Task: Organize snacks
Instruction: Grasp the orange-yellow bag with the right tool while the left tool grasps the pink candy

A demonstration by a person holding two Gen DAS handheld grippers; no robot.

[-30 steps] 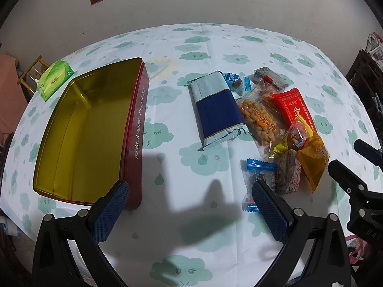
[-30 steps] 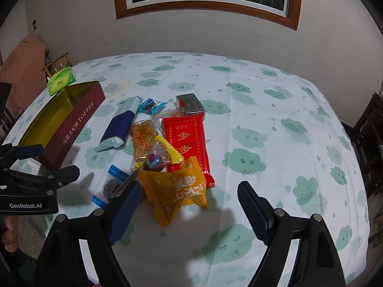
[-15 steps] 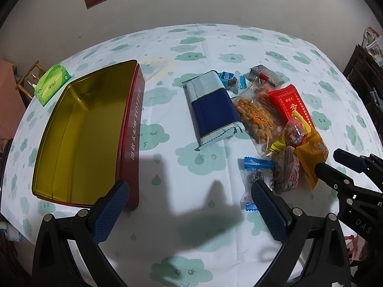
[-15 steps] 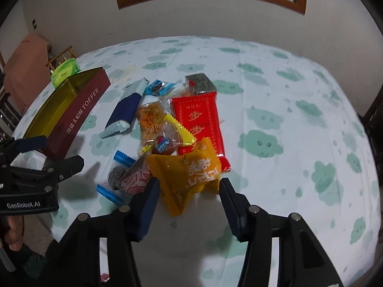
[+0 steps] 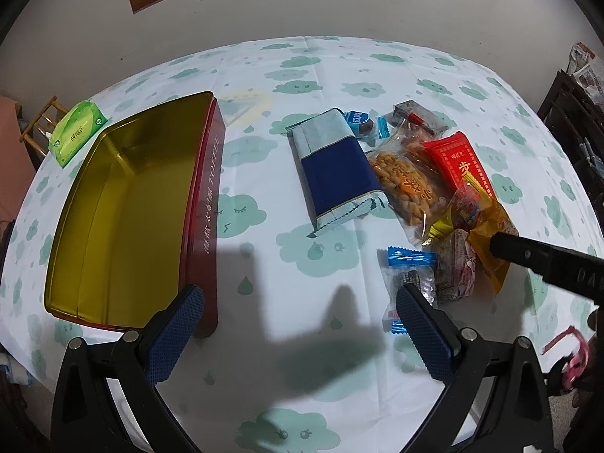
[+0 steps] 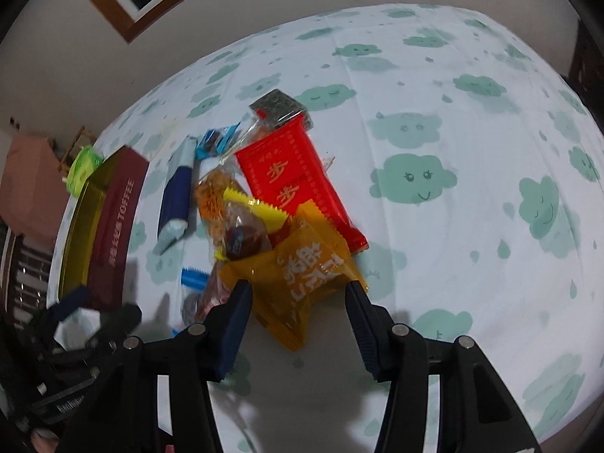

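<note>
Orange snack packet point(image 6: 302, 283) lies at the pile's near end toward the desk's front edge | right tongs point(image 6: 298, 298) part-open, straddling it, not yet clamped, nearer | left tongs point(image 5: 298, 324) wide open, empty, beside toffee tin point(image 5: 124, 219).

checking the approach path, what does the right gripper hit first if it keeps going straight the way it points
The orange packet: it already lies between the open fingers of the right gripper, with the rest of the snack pile just beyond it. Whether the fingers already touch it is unclear.
</note>
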